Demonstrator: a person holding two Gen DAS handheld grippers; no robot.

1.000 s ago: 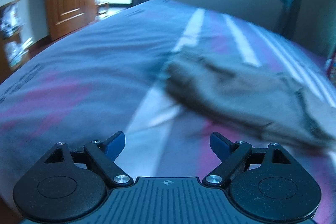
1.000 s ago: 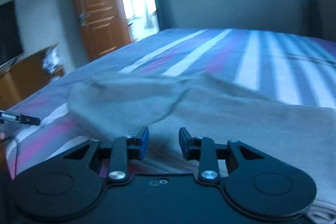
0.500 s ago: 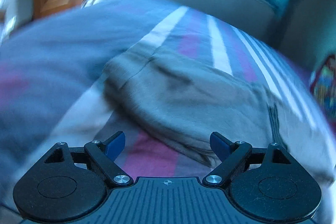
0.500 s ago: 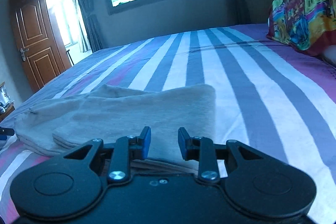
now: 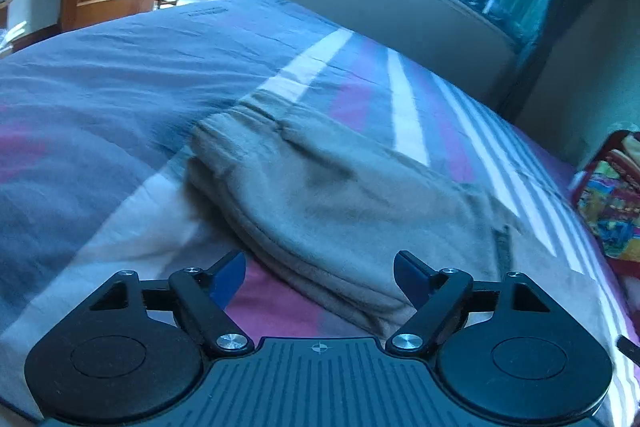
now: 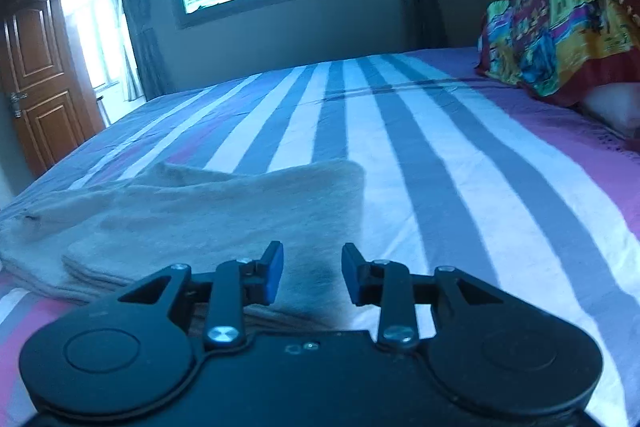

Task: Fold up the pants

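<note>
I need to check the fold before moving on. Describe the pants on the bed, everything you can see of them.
The pants are a light grey-beige, soft, fleecy-looking fabric, folded into a flat stack of several layers whose edges show along the near side. A gathered waistband lies at the far left end in the left wrist view, and a dark seam or pocket line shows near the right. They rest on the striped bedsheet. Both the left tool and the right tool are open and grip nothing.

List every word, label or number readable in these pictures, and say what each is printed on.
None can be read for certain.
Colorful blanket: lettering along its dark red border, too blurred to read.
Striped bedsheet: a small dark printed line near its far edge, too small to read.
Pants, left gripper, right gripper: no text visible.
</note>
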